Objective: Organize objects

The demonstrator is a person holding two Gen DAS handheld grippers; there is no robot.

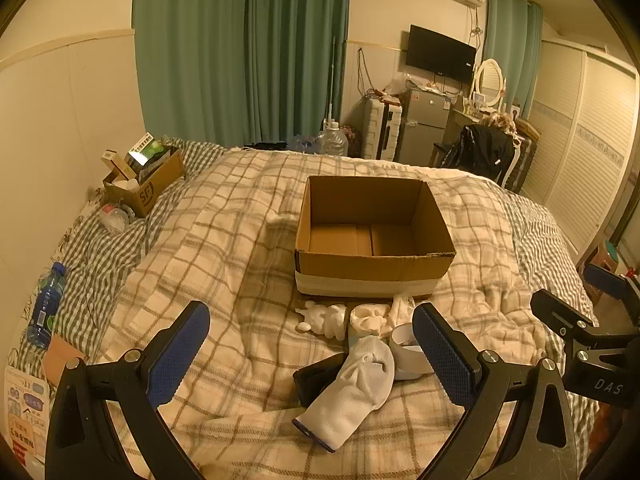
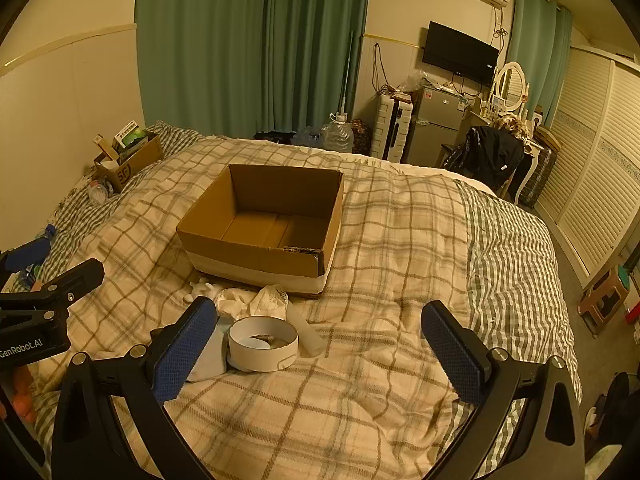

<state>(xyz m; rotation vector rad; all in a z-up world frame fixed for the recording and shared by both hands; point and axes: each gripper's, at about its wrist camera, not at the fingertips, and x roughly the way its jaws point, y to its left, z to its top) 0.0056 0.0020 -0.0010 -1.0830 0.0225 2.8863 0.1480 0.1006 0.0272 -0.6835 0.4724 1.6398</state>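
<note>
An open, empty cardboard box sits on the plaid bed cover; it also shows in the right wrist view. In front of it lies a small pile: a white sock over a dark flat object, a white tape roll, crumpled white cloths and a frosted tube. My left gripper is open and empty, its fingers either side of the sock. My right gripper is open and empty, just right of the tape roll.
A second cardboard box full of items stands at the far left by the wall, with a blue water bottle on the gingham sheet. Beyond the bed are green curtains, a fridge, a chair with a black jacket and wardrobe doors.
</note>
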